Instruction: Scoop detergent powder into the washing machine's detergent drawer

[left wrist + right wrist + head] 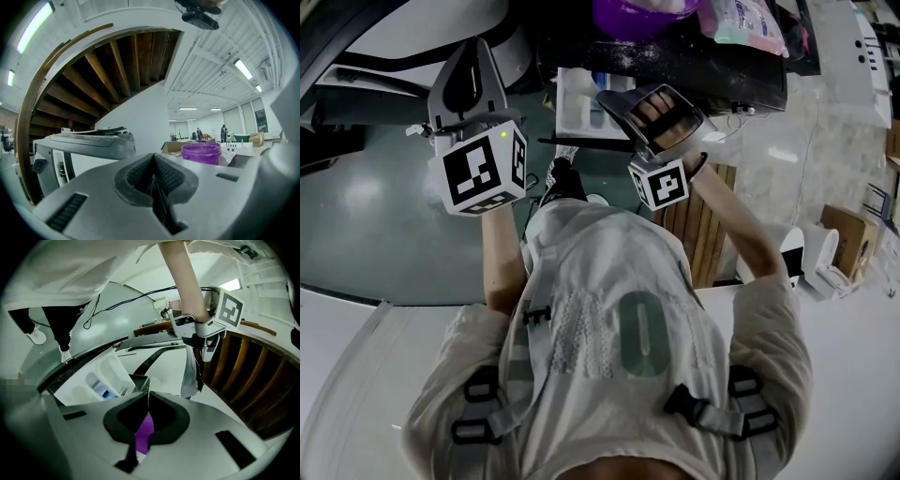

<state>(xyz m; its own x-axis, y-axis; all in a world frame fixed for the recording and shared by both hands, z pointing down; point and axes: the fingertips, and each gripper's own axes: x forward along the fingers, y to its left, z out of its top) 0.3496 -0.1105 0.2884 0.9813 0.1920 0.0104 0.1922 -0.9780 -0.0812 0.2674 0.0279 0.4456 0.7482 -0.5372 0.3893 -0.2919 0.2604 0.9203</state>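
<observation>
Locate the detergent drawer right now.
The detergent drawer is pulled open just ahead and left of the right gripper, which is shut on a purple scoop. In the head view it's top centre, left of that gripper.

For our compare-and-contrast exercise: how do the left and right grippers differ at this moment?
The left gripper is shut on nothing; the right gripper is shut on a purple piece, likely the scoop. The left looks toward a purple tub; the right toward the open detergent drawer. Both have jaws together.
</observation>
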